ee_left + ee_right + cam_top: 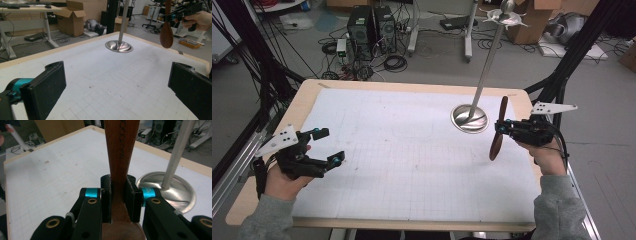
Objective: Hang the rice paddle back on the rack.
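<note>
Spoon (498, 131) clamped upright in right gripper (507, 127); left gripper (326, 146) spread apart

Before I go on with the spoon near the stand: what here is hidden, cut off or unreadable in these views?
- Spoon: the right gripper view's top edge cuts off its handle; the right claw covers its neck.
- Handle lettering: partly cut off there, too small in the high view.
- Stand: its top is cut off in the left gripper view; the hooks are too small to count in the high view.
- Left claw: open, holding nothing.
</note>
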Demonstrator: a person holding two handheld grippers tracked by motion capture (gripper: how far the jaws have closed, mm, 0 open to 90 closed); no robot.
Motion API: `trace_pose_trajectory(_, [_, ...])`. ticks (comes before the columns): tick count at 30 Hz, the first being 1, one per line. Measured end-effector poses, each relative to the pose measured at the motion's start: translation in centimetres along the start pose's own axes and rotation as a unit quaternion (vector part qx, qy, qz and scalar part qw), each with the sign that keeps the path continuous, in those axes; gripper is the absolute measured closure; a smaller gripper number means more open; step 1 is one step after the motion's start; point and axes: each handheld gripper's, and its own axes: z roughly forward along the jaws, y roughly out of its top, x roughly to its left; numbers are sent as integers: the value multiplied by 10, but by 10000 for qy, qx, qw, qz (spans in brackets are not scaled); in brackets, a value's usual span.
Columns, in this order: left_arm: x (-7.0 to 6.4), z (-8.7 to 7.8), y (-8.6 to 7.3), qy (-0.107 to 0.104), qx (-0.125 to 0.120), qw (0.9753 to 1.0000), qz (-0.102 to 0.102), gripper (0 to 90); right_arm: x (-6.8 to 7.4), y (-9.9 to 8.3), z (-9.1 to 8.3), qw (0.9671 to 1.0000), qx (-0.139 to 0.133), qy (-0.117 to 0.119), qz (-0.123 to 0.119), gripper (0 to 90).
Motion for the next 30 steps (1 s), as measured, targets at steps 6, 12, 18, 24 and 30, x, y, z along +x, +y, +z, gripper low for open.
trace_pose_trajectory(6, [0, -4, -1, 51, 20, 10000, 3, 19, -7, 5, -5, 9999, -91, -147, 9, 775])
trace_pose_trajectory(12, [1, -12, -3, 148, 5, 9999, -24, 19, -16, 6, 0, 9995, -37, -309, -60, 775])
trace_pose_trajectory(18, [3, -14, -7, 195, 66, 9998, -58, 19, -31, 15, -3, 9990, -314, -302, 43, 775])
trace_pose_trajectory(24, [3, -20, -9, 263, 44, 9996, -96, 19, -41, 27, -5, 9988, -383, -315, 30, 775])
trace_pose_trajectory(30, [1, -26, -9, 296, 42, 9995, -70, 19, -48, 41, -9, 9987, -433, -274, 33, 776])
